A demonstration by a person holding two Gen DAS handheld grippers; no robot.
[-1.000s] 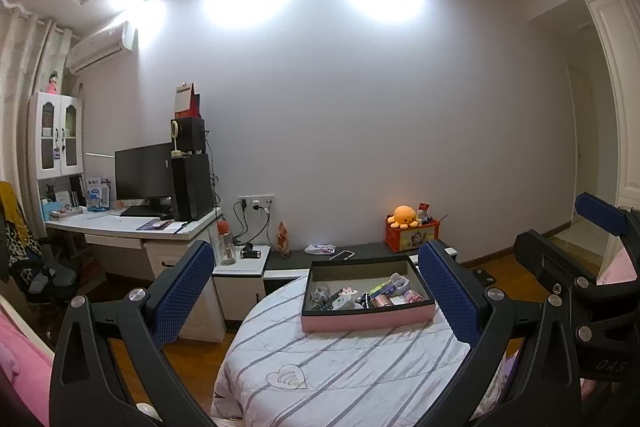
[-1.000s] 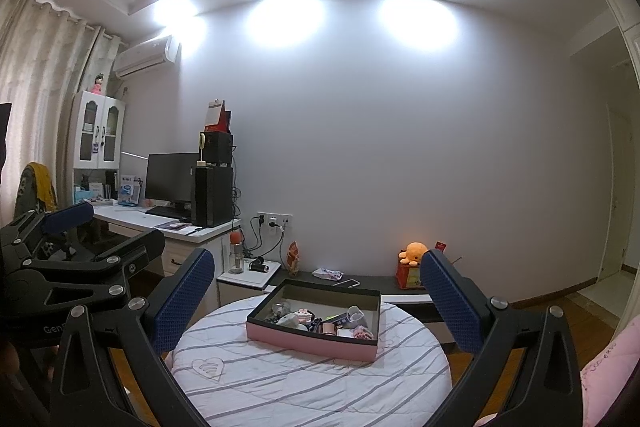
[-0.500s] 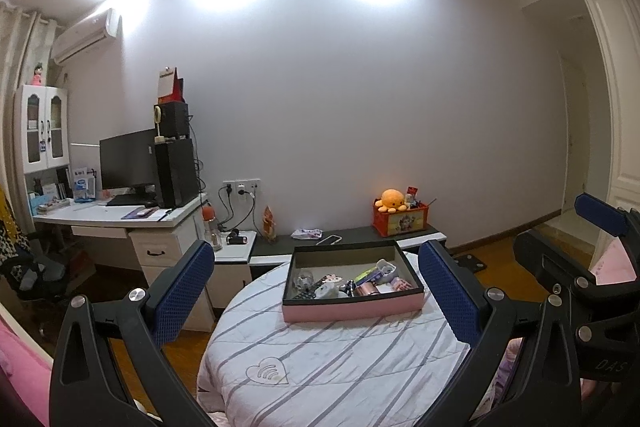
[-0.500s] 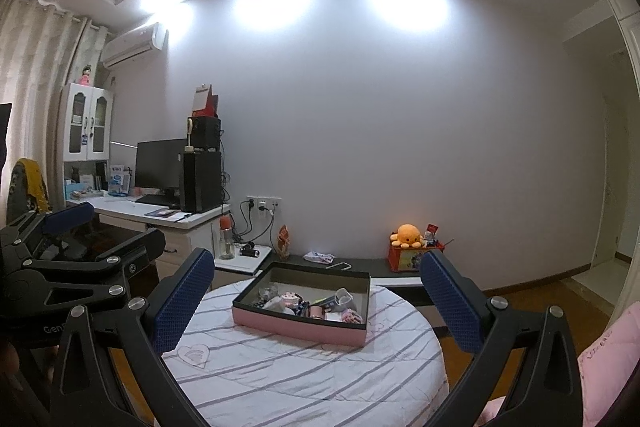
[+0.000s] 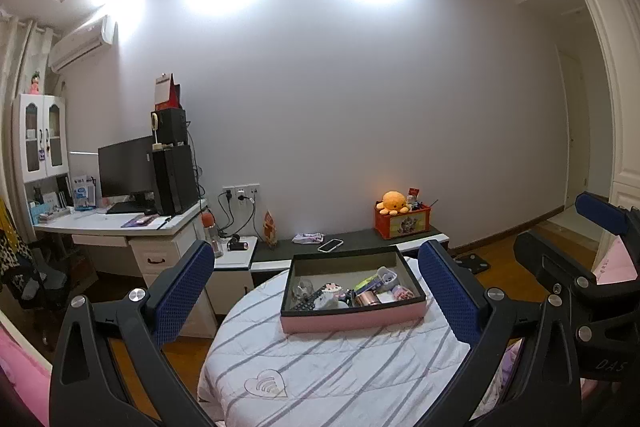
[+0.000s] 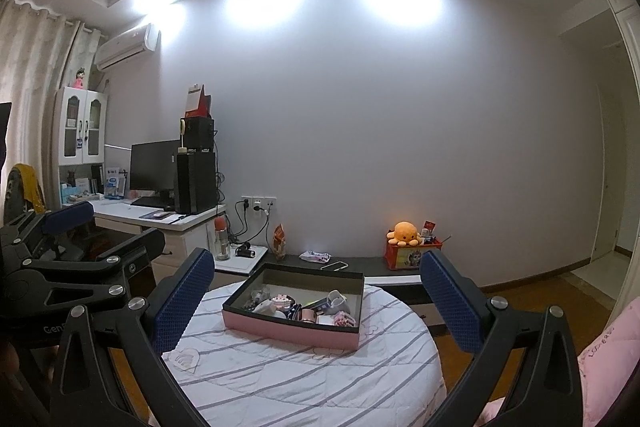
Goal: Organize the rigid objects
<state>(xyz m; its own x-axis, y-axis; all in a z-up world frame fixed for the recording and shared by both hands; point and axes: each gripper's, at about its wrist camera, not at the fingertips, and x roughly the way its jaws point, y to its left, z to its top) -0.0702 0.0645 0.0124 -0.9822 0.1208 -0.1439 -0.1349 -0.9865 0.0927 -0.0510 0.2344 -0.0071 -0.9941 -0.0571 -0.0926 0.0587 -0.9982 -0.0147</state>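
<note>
A pink box with a black rim (image 5: 352, 321) (image 6: 288, 331) sits on a round table under a white striped cloth (image 5: 320, 367) (image 6: 300, 375). Several small items lie jumbled inside it, among them a copper-coloured cylinder (image 5: 366, 299) (image 6: 308, 315). My left gripper (image 5: 320, 291) stands open, held back from the table with the box between its blue pads (image 5: 182, 291). My right gripper (image 6: 316, 299) is open too, likewise short of the box. Each gripper shows at the edge of the other's view.
A low dark bench (image 5: 352, 247) runs behind the table with a phone (image 5: 330, 245), a red box (image 5: 402, 223) and an orange plush octopus (image 5: 394, 202). A white desk (image 5: 120, 227) with monitor and computer tower stands left. Wood floor surrounds the table; pink bedding (image 6: 608, 359) lies right.
Both views have tilted down and drawn a little nearer the table, so the box sits lower and larger in the frames. The jaws have stayed open throughout.
</note>
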